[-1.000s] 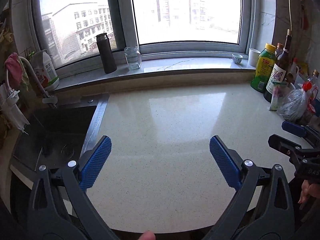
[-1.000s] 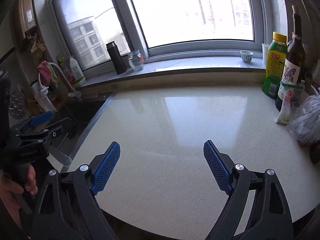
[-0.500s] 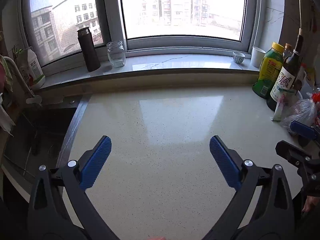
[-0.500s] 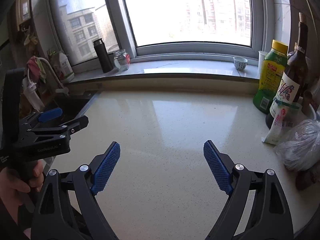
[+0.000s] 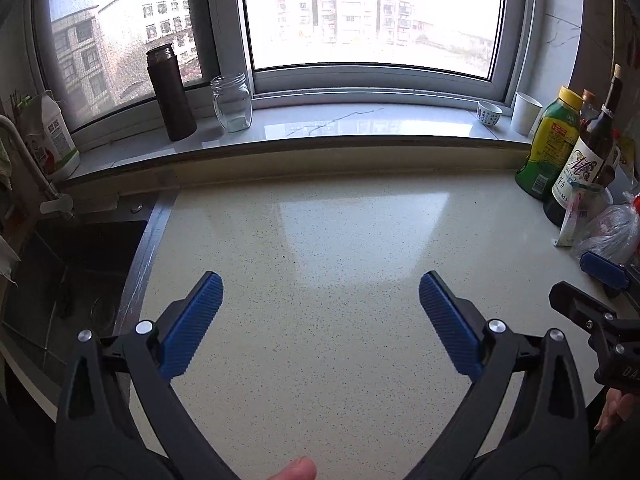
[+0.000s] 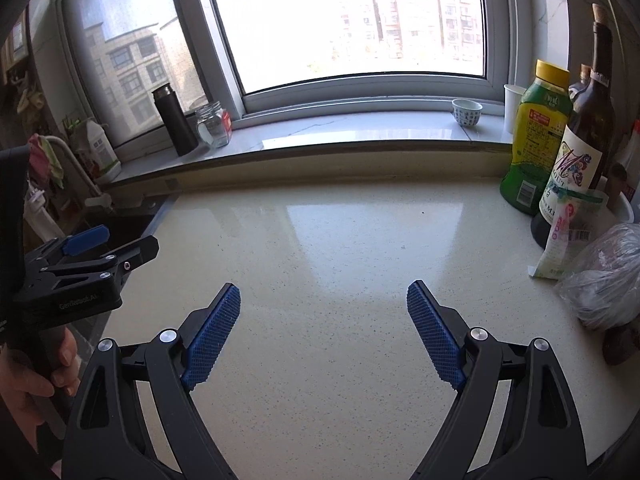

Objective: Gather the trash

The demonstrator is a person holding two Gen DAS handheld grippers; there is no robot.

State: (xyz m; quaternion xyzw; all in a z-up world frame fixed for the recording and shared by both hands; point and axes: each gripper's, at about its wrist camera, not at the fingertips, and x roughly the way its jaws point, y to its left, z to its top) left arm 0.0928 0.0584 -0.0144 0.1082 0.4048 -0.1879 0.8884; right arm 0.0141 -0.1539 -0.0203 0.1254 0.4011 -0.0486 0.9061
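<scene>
Sink point(image 5: 80, 272) left of countertop point(image 5: 340, 240), bottles point(image 6: 560, 140) at right

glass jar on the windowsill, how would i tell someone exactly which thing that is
Start at the windowsill under the big window and go to its left end, near the sink. The glass jar stands there beside a tall dark flask. It is the only see-through thing there: short, lidless and empty.

Both wrist views look obliquely down over one countertop point(image 5: 340, 240) toward the window point(image 6: 344, 20).

Speckled countertop point(image 6: 340, 280), green bottle point(image 6: 536, 136), wine bottle point(image 6: 580, 152), plastic bag point(image 6: 604, 276) at right
</scene>
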